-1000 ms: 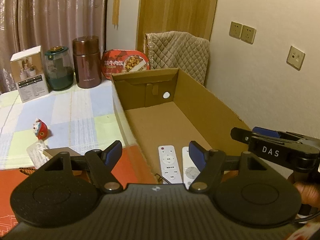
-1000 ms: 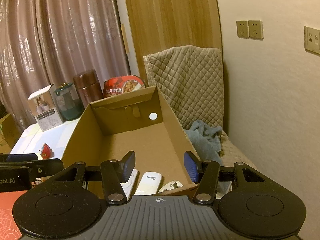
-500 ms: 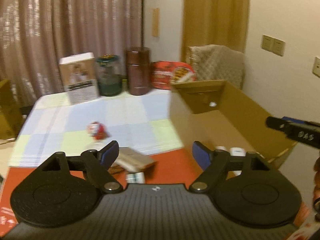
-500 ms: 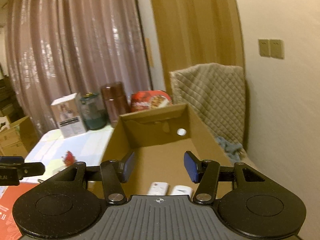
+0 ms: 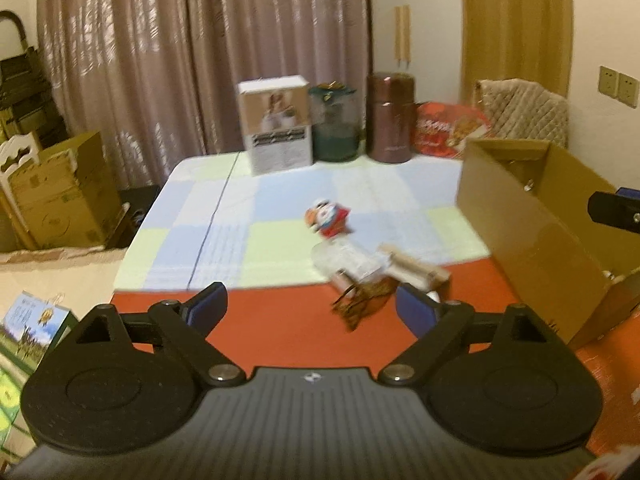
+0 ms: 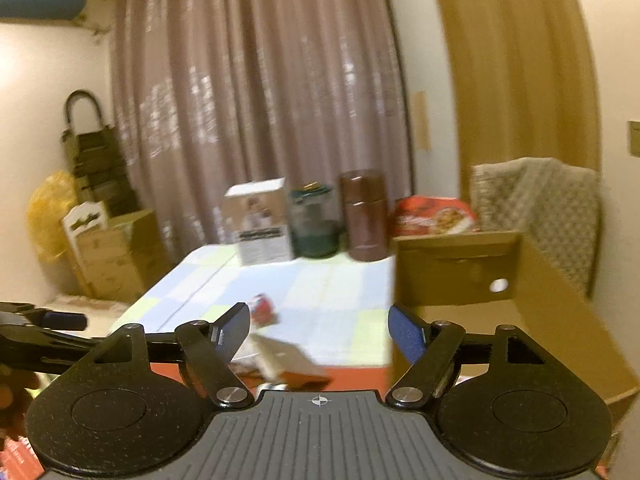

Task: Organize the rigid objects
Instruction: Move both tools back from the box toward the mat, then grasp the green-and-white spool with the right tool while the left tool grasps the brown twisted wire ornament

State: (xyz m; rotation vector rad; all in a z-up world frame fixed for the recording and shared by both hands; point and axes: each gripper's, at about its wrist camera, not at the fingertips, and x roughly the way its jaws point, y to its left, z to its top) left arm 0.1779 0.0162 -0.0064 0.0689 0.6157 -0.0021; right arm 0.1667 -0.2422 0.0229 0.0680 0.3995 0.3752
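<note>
- Left gripper is over the red mat now, jaws opening wide with nothing between the pads; a second ago it sat over the cardboard box with the remotes below it.
- That box has slid off to the right edge of the left wrist view, and its inside is barely visible from here.
- Straight ahead of the left gripper lies a blurred pile near the seam of mat and checked tablecloth: a red-and-white figurine, a clear plastic packet, a pale wooden piece and a small brown item closest to the pads.
- Right gripper is swinging left as well, jaws opening after sitting much narrower a second back, and empty.
- In the right wrist view the box now fills the right side, where before it lay dead centre.
- Through the right pads you see the figurine and the wooden piece, both blurred.
- Back row unchanged: white carton, green jar, brown flask, red food pack.
</note>
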